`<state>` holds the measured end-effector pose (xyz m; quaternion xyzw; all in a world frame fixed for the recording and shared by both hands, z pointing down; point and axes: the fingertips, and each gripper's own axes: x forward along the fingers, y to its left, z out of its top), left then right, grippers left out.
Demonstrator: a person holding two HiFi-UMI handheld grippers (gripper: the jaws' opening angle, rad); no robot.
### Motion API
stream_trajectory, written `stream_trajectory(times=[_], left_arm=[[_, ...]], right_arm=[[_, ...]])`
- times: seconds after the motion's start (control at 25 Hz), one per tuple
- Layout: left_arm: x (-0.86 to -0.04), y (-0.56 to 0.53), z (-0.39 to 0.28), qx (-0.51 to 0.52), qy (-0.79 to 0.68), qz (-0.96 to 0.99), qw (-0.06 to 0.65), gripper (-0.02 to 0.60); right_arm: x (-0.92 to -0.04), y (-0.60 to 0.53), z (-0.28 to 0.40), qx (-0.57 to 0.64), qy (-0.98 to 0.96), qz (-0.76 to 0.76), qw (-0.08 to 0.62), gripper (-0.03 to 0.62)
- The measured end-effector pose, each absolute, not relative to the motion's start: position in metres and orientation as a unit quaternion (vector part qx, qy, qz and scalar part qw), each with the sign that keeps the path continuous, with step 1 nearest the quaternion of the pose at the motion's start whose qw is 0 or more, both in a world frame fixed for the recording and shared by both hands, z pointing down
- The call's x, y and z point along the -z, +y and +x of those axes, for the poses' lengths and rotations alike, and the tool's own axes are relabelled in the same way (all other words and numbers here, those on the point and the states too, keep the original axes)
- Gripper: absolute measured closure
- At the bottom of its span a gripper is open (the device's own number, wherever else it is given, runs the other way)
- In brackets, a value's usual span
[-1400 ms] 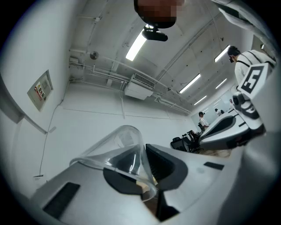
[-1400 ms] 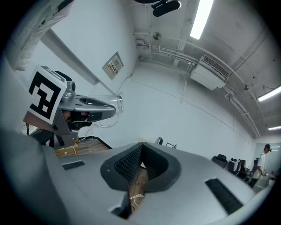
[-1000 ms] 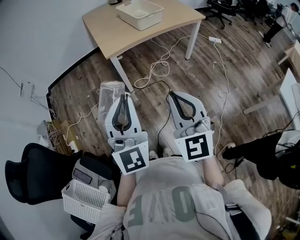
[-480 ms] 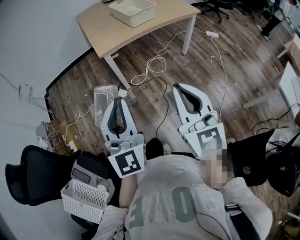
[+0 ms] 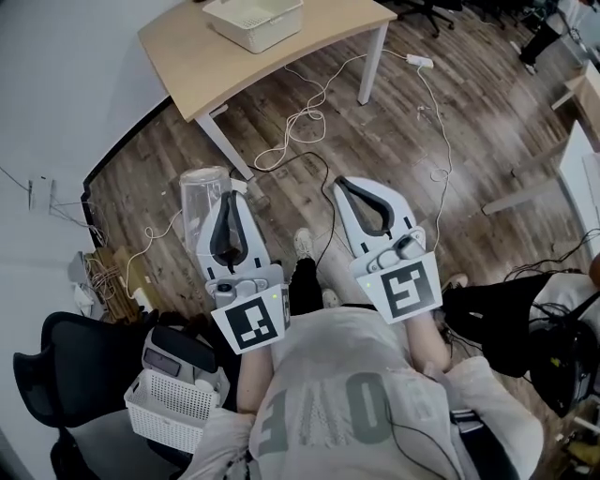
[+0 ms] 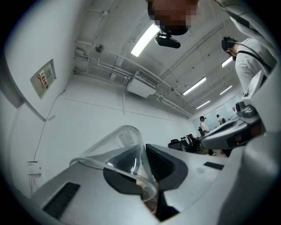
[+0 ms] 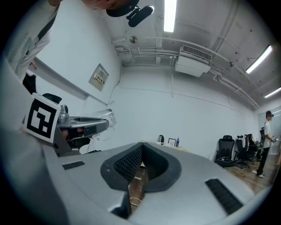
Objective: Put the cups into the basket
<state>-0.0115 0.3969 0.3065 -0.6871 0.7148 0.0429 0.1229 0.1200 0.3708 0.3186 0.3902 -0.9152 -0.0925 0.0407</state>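
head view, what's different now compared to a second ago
Little. The table and its basket have slid up and left in the frame, and a shoe has stepped forward between the grippers, so the person seems to be walking. Nothing was grabbed or let go: the left gripper still pinches the clear cup, and the right gripper stays shut and empty.

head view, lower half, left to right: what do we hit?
black office chair → white basket → left gripper shut on the clear cup → right gripper, shut and empty
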Motion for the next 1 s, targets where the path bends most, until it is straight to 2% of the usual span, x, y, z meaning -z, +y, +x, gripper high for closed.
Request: stream_trajectory(times=[0.36,0.68,0.88,1.0], left_arm=[[-0.293,0.308,-0.026,-0.062,0.700,-0.700,0.124,0.543],[-0.289,0.255,-0.066,-0.065,0.710,-0.691,0.118,0.543],[-0.288,0.230,-0.085,-0.065,0.717,-0.684,0.117,0.543],[-0.292,0.214,-0.091,-0.051,0.718,-0.683,0.123,0.543]], right_arm=[[-0.316,0.288,0.100,0.091,-0.912,0.395,0.056,0.595],[-0.312,0.233,0.059,0.110,-0.915,0.383,0.070,0.596],[-0.317,0.217,0.037,0.158,-0.910,0.358,0.138,0.595],[-0.309,0.202,0.023,0.143,-0.917,0.357,0.108,0.595]])
